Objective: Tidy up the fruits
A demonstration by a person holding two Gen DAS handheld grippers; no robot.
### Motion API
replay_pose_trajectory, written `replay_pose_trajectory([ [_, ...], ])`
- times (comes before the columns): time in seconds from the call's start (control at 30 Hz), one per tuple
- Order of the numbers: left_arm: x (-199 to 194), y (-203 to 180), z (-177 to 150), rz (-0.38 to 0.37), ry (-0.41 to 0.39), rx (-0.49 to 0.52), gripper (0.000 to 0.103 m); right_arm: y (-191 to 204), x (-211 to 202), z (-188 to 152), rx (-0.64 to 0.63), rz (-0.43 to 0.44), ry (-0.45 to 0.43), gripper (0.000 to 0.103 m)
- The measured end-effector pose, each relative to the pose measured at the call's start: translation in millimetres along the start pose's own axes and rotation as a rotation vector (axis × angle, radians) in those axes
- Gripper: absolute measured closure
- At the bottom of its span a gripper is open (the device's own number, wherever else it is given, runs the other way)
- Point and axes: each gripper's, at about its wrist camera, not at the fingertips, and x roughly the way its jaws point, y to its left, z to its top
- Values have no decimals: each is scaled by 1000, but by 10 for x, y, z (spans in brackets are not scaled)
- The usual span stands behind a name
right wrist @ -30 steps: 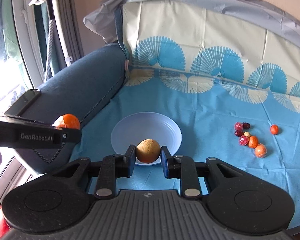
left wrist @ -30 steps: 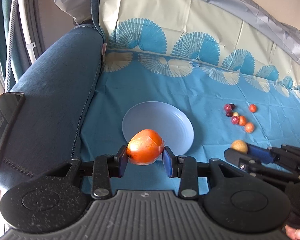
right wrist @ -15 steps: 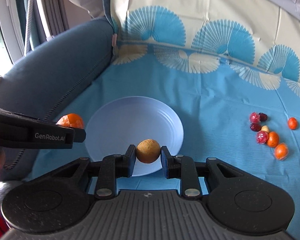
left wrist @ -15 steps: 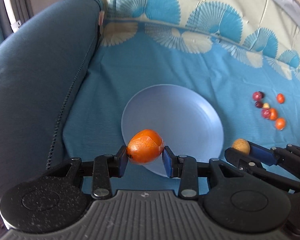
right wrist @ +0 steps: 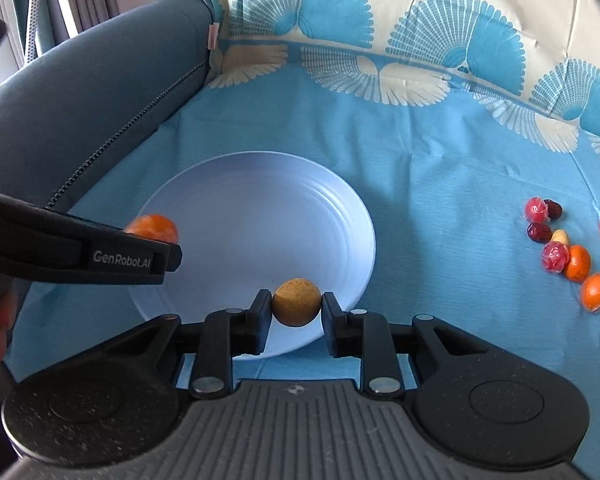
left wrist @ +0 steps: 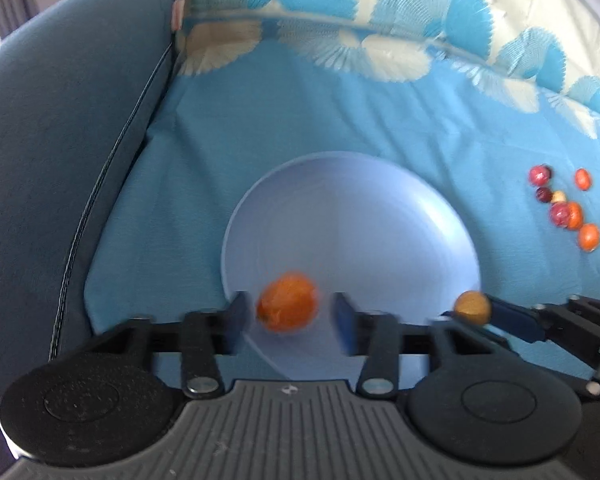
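Left wrist view showed the left gripper [left wrist: 288, 314] at the bottom centre of the frame with its jaws opening, the orange fruit [left wrist: 287, 303] between them but clear of both pads, blurred and seemingly dropping over the near rim of the pale blue plate [left wrist: 352, 216]. At lower right of that frame the right gripper [left wrist: 470, 312] reached in with the small brown fruit [left wrist: 472, 307] at its tip. In the right wrist view that gripper [right wrist: 296, 312] stood at bottom centre, its jaws pinched tight on the brown fruit [right wrist: 297, 302] above the plate's near edge [right wrist: 340, 208].

Released so close to the rim, the orange fruit looked liable to land on the lip and roll off onto the blue cloth [right wrist: 440, 168], or to bounce across the smooth plate. With both grippers crowded over the same near edge, the brown fruit, if let go now, could strike the orange one and knock it out.

Farther off, at the right edge of both frames, a cluster of small fruits [right wrist: 568, 252], orange and dark red, lay on the cloth well apart from the plate. At upper left rose a dark blue sofa arm [right wrist: 84, 92].

Motion blur hid whether the orange fruit had touched the plate. In the right wrist view the left gripper's body [right wrist: 80, 252] covered most of that fruit [right wrist: 153, 226]. One pale item in the cluster was too small to identify.
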Motion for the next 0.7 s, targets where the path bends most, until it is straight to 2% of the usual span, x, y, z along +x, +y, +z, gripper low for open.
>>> replay_pose_trajectory([
  [0.03,-61,12,3,4,-32,-5,10,-3,9,20,1,0,2,71],
  [0.07,-129,27,-3,14,-62,-15,0,-17,7,43,7,0,2,57],
  [0.1,-210,38,-18,19,-90,-24,0,-27,-24,61,16,-4,-2,39],
  [0.17,-345,70,-62,13,-96,-20,0,-42,-140,65,19,-8,-18,23],
  [0.23,-475,109,-139,29,-76,-23,0,-36,-314,26,-4,-3,-24,19],
  [0.3,-659,149,-248,50,-80,-33,0,-13,-535,-47,-27,4,-35,11],
  [0.43,-1076,180,-498,75,-88,-47,0,50,-1057,-214,-61,0,-95,1],
  [0.6,-1492,118,-756,90,-111,-44,0,177,-1633,-325,-78,-59,-232,0],
  [0.7,-1664,66,-845,85,-116,-42,0,198,-1824,-361,-66,-54,-250,1],
])
